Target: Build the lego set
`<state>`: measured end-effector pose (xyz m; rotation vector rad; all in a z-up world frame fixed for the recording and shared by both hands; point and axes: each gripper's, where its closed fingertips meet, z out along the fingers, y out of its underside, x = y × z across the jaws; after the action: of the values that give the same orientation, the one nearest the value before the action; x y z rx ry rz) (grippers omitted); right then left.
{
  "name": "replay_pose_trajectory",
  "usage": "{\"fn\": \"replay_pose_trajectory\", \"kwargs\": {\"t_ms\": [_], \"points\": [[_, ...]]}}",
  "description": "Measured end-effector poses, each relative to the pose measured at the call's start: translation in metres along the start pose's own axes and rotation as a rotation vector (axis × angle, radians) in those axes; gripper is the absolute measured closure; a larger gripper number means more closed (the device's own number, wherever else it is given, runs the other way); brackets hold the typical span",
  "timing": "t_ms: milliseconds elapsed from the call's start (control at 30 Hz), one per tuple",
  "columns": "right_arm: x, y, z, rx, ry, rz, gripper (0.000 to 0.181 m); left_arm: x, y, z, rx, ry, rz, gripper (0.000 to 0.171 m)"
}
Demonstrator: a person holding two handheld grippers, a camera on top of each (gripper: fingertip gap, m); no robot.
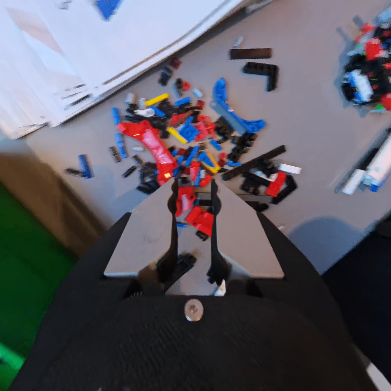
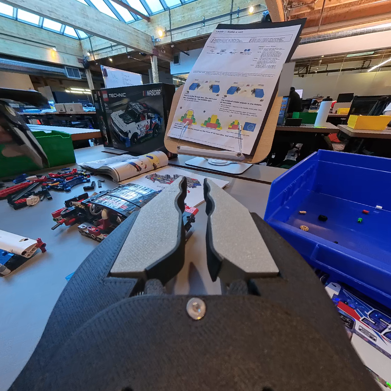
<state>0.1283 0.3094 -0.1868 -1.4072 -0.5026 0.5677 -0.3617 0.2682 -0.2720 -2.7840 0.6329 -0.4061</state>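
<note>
**Both grippers open over the table**

My left gripper (image 1: 193,182) points down at the loose pile (image 1: 190,139), jaws apart, holding nothing; that view is blurred. My right gripper (image 2: 194,188) sits low and level, jaws parted and empty, the half-built car (image 2: 105,208) just left of it. Only the right view shows the blue bin (image 2: 330,249), box (image 2: 135,116) and instruction stand (image 2: 228,88).

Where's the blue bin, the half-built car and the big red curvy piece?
blue bin (image 2: 296,188), right wrist view, left wall.
half-built car (image 2: 118,198), right wrist view, roof.
big red curvy piece (image 1: 152,141), left wrist view, middle.
</note>
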Motion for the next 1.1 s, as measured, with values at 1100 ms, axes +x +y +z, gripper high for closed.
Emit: {"fn": "replay_pose_trajectory", "kwargs": {"t_ms": [1100], "points": [[0.000,-0.002,-0.001,0.014,-0.017,0.032,0.169,0.046,0.007,0.045,-0.221,0.057,0.830,0.167]]}}
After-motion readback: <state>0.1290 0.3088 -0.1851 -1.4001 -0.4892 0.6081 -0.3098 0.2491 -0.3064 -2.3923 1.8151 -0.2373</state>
